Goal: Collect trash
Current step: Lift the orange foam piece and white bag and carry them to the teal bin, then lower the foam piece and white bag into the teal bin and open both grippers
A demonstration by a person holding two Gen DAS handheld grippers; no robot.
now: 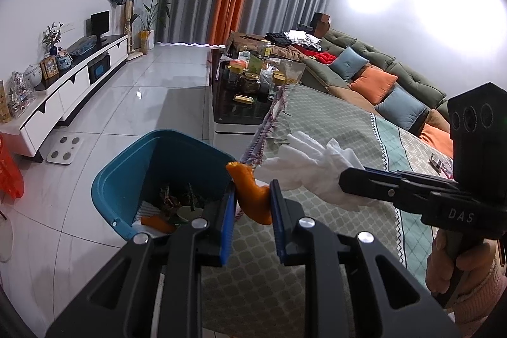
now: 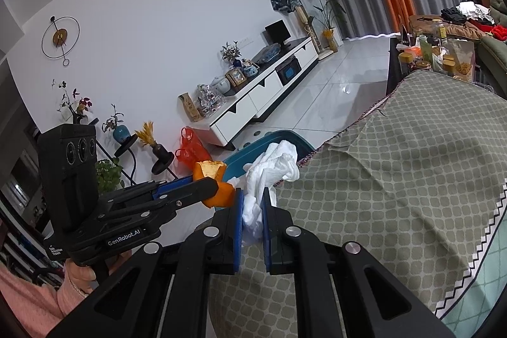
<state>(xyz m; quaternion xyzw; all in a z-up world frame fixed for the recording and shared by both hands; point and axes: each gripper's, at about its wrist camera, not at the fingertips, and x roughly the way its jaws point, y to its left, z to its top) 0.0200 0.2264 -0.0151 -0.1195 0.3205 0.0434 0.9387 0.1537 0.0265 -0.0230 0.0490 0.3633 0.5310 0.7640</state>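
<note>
My left gripper (image 1: 252, 198) is shut on a piece of orange peel (image 1: 253, 195) and holds it at the table's left edge, beside the blue trash bin (image 1: 126, 167). The bin on the floor holds peel, paper and scraps. My right gripper (image 2: 252, 208) is shut on a crumpled white tissue (image 2: 272, 170) above the table edge, close to the bin's rim (image 2: 272, 137). In the left wrist view the tissue (image 1: 310, 167) sticks out of the right gripper (image 1: 343, 179). In the right wrist view the left gripper (image 2: 218, 187) holds the peel (image 2: 210, 171) just left of the tissue.
A table with a green patterned cloth (image 1: 332, 129) lies under both grippers. A dark coffee table (image 1: 240, 103) with jars stands beyond it. A sofa with cushions (image 1: 374, 75) is on the right, a white TV cabinet (image 1: 73, 84) on the left. A red bag (image 2: 191, 148) and a scale (image 1: 65, 148) lie on the floor.
</note>
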